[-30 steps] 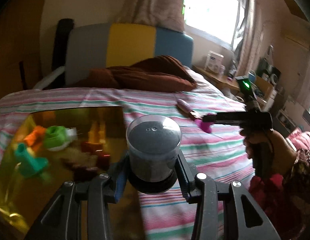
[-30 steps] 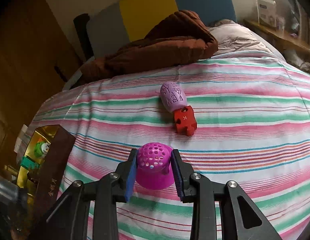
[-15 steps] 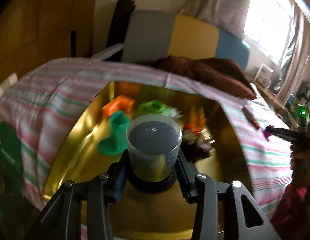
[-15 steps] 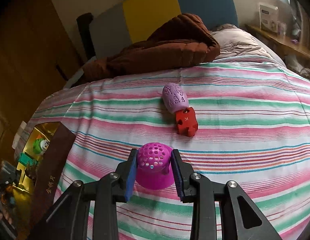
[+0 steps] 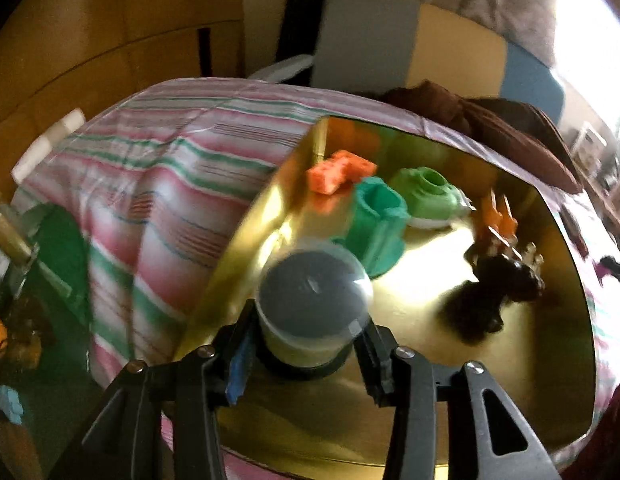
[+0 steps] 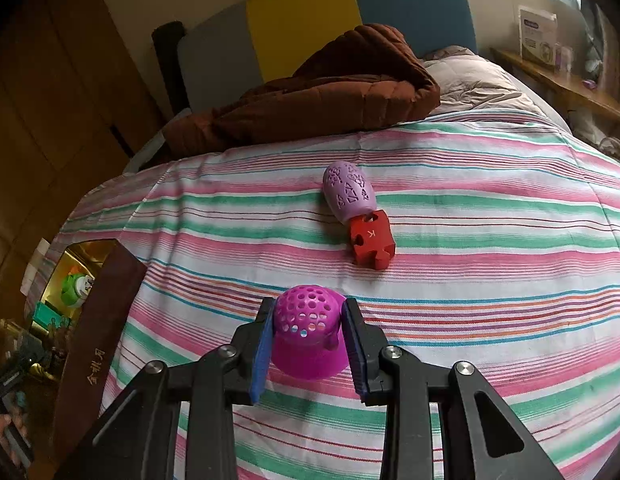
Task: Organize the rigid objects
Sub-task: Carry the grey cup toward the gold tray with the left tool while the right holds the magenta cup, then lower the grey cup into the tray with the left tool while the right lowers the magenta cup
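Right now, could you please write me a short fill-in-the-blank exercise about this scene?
1. The right gripper holds a perforated ____ plastic cup.
2. The red puzzle piece touches a ____ patterned egg.
3. The clear-lidded grey canister hangs over a shiny ____ box.

Answers: magenta; lilac; gold

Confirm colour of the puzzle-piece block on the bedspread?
Red puzzle-piece block, with a letter K on top; clearest in the right wrist view.

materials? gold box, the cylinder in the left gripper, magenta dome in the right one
Gold box: walls mirror the toys inside, so glossy foil-lined card or metal; unclear which.
Cylinder: clear hard plastic shell over a dark core, with highlights on the rim.
Magenta dome: matte, opaque, regular round holes; looks like moulded or printed plastic.
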Demonstrator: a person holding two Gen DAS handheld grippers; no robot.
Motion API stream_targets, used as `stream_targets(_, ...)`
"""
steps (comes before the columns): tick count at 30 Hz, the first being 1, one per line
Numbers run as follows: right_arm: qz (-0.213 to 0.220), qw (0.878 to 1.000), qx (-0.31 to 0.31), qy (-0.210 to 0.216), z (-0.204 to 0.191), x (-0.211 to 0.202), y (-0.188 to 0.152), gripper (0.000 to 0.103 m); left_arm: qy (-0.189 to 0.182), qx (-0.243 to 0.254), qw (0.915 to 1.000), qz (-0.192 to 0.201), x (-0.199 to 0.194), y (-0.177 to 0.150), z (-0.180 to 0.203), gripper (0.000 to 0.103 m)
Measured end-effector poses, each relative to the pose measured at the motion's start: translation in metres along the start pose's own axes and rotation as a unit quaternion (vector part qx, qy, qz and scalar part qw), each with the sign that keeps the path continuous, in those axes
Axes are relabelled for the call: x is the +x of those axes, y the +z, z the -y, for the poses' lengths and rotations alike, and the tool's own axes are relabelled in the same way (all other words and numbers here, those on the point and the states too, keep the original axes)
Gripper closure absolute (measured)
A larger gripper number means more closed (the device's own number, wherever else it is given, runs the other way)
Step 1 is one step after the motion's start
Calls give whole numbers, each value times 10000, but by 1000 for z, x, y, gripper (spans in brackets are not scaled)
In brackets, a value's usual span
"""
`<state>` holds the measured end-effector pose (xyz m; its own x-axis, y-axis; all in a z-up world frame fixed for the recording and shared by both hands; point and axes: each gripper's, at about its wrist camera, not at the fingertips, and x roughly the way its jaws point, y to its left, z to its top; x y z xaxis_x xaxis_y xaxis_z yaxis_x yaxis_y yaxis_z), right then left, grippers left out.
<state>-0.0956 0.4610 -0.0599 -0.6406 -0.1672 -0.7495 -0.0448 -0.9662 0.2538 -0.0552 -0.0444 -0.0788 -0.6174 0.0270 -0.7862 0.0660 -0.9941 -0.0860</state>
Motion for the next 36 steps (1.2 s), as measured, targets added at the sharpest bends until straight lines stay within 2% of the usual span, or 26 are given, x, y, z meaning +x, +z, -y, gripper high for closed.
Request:
stream_targets(3,-26,10000,-22,-28,0,2,0,70,-204,-265,9994,114,-7,-2,-8,56)
stream_targets(5,-39,10000,-37,-43,-1,2,-1,70,-272,-380,9984,332,-16,-4,-11,54)
stream_targets(8,3,9999,-118,-91,-3,1,-2,70,-200,-440,9958,776,-38,-9,-9,52)
stream_targets(12,193,9990,-379,-103,-16,-7,-3,70,-89,-473,9918,1182,-59,-10,-7,51)
stream_targets(15,306,9967,-724,-178,-37,-16,-5,70,-243,-558,9884,1395,-70,-10,-6,51)
stream_targets(23,263,9870,-1420,712,-130,-39,-23,70,-825,-143,9894,1185,-72,-15,17,51)
stream_targets(26,153,9795,-1672,1116,-174,-42,-32,70,-752,-240,9904,1135,-74,-15,15,51)
stream_targets(30,-19,9661,-2012,1614,-236,-40,-48,70,-546,-721,9889,1182,-79,-11,-7,51)
stream_targets(32,-105,9584,-2276,1720,-267,-36,-57,70,-411,-864,9884,1183,-79,-9,-17,51)
stream_targets(36,-378,9453,-2719,1763,-321,-20,-73,70,-391,-1072,9859,1226,-83,-6,-32,51)
